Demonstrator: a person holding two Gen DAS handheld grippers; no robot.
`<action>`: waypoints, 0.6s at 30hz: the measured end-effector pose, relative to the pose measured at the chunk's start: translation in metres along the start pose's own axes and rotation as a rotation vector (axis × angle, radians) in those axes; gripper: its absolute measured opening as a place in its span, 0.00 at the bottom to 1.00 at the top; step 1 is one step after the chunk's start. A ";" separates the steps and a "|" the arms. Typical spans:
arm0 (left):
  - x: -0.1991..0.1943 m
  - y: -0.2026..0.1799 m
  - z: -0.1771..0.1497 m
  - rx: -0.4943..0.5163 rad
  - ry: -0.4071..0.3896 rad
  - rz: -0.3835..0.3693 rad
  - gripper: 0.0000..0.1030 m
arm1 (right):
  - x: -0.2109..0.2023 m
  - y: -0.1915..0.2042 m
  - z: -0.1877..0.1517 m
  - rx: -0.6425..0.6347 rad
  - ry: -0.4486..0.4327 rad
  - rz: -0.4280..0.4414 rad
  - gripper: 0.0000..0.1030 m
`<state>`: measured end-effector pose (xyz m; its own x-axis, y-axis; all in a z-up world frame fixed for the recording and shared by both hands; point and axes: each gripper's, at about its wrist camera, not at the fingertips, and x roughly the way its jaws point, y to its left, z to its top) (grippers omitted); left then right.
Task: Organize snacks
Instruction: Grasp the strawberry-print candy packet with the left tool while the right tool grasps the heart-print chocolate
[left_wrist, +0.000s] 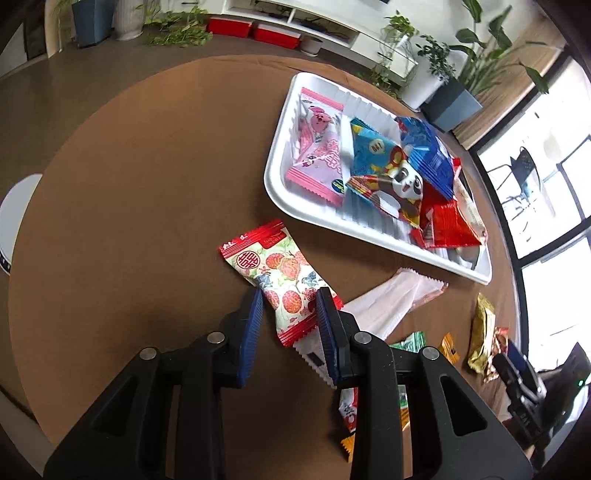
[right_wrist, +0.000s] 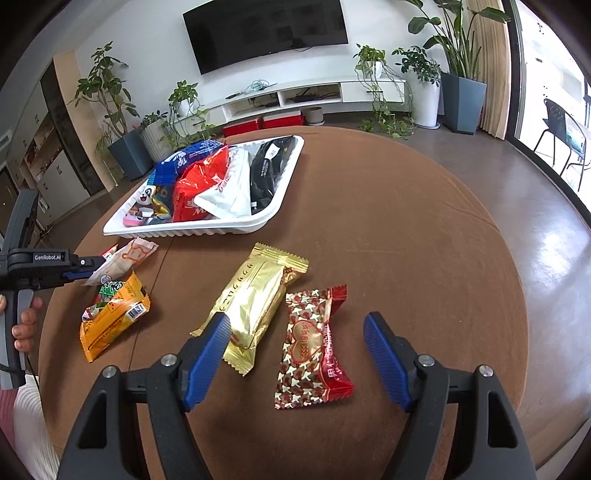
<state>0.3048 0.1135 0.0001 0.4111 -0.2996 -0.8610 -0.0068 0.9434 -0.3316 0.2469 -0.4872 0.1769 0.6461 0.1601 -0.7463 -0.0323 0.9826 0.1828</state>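
Left wrist view only: left gripper (left_wrist: 290, 295) fingers straddle a lychee-print packet (left_wrist: 279, 280) on the brown counter (left_wrist: 129, 184), parted, not clamped. Right wrist view only: right gripper (right_wrist: 297, 325) wide open over a gold packet (right_wrist: 255, 306) and red heart packet (right_wrist: 314, 343); "GenRobot.AI" readable. White tray (right_wrist: 192, 230) holds several snacks.
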 end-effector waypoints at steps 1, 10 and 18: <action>0.001 0.001 0.002 -0.020 -0.001 -0.010 0.27 | 0.000 0.000 0.000 -0.004 0.000 -0.001 0.75; 0.003 -0.001 0.010 -0.060 -0.003 0.017 0.27 | 0.002 0.004 0.002 -0.022 0.002 -0.003 0.75; 0.012 -0.027 0.010 0.062 -0.034 0.149 0.43 | 0.007 0.007 0.003 -0.045 0.014 -0.019 0.75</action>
<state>0.3190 0.0858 0.0028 0.4405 -0.1514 -0.8849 -0.0146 0.9843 -0.1756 0.2531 -0.4794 0.1746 0.6361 0.1421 -0.7584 -0.0542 0.9887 0.1398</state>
